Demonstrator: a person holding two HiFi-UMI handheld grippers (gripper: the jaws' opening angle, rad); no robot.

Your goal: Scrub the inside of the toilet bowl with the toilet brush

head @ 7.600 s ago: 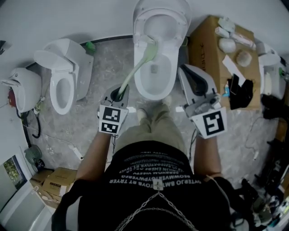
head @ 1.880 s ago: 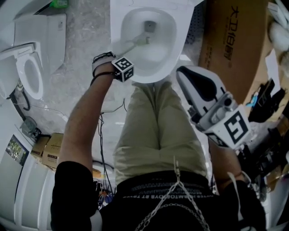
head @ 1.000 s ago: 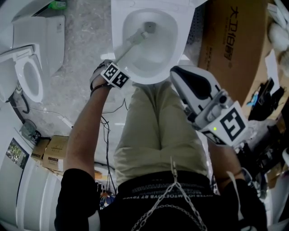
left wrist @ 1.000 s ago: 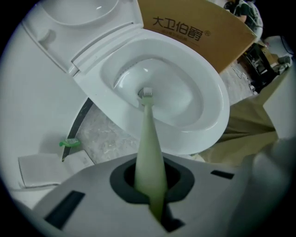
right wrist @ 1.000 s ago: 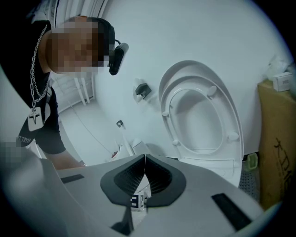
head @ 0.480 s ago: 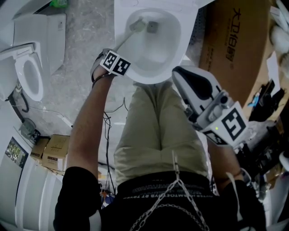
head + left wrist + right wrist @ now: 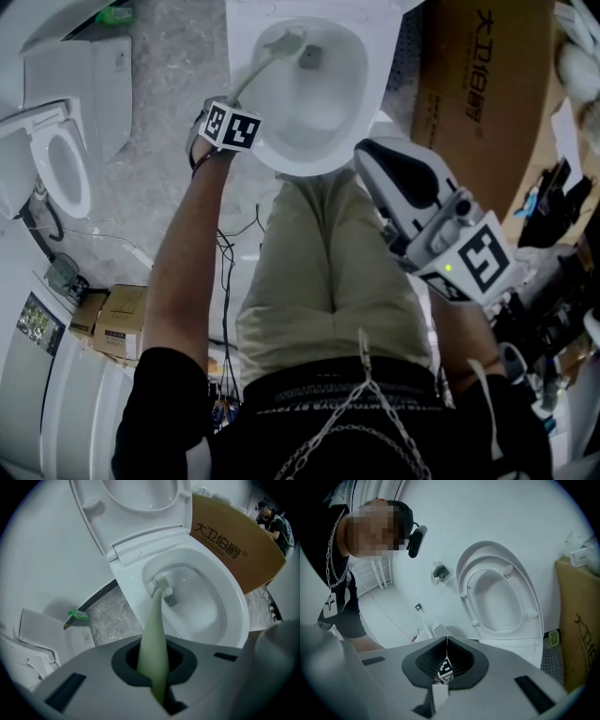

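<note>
Toilet brush (image 7: 157, 616) clamped in left tongs (image 7: 154, 677), arm (image 7: 187, 253) outstretched

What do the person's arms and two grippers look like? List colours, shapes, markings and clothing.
Both grippers have pale grey bodies with dark pads at the jaws. The left gripper and the right gripper each carry a cube with black-and-white square markers; a small green light glows on the right one. The person wears short black sleeves and dark bands on the left wrist.
</note>
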